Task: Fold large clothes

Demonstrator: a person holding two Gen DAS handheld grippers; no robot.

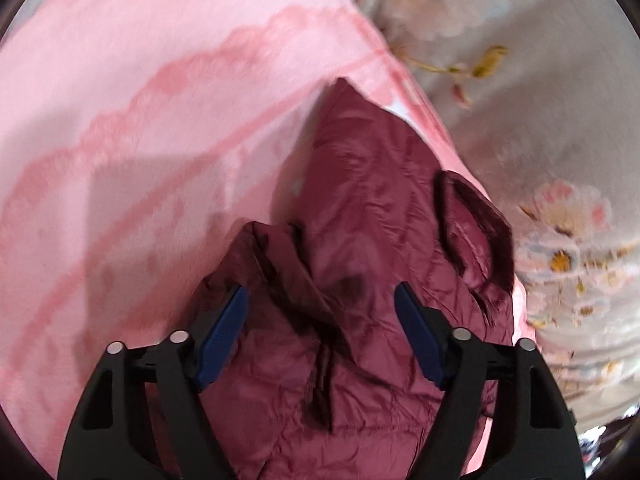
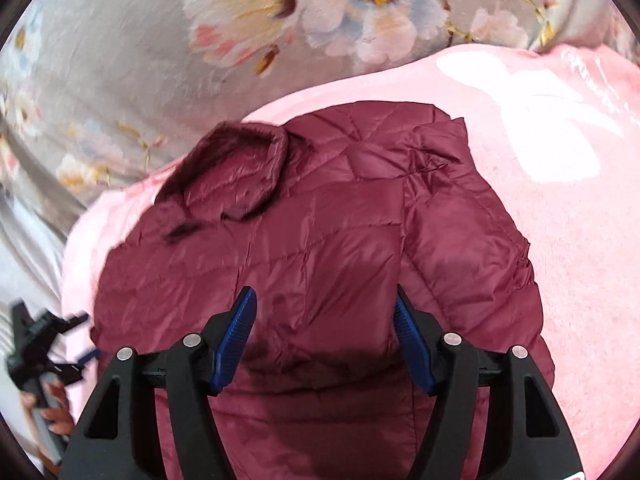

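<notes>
A maroon quilted puffer jacket (image 2: 340, 248) lies on a pink blanket (image 2: 560, 220), sleeve folded in over its right side and the fur-trimmed hood (image 2: 236, 168) at its upper left. My right gripper (image 2: 325, 316) hovers open above the jacket's lower middle, holding nothing. In the left wrist view the jacket (image 1: 360, 240) stretches away from me, the hood (image 1: 476, 232) to the right. My left gripper (image 1: 320, 312) is open over a bunched jacket part, holding nothing. The left gripper also shows in the right wrist view (image 2: 44, 344), held in a hand at the jacket's left edge.
The pink blanket (image 1: 140, 120) with a darker scalloped pattern lies on a grey floral bedspread (image 2: 160, 60). The bedspread also shows at the right in the left wrist view (image 1: 560, 140).
</notes>
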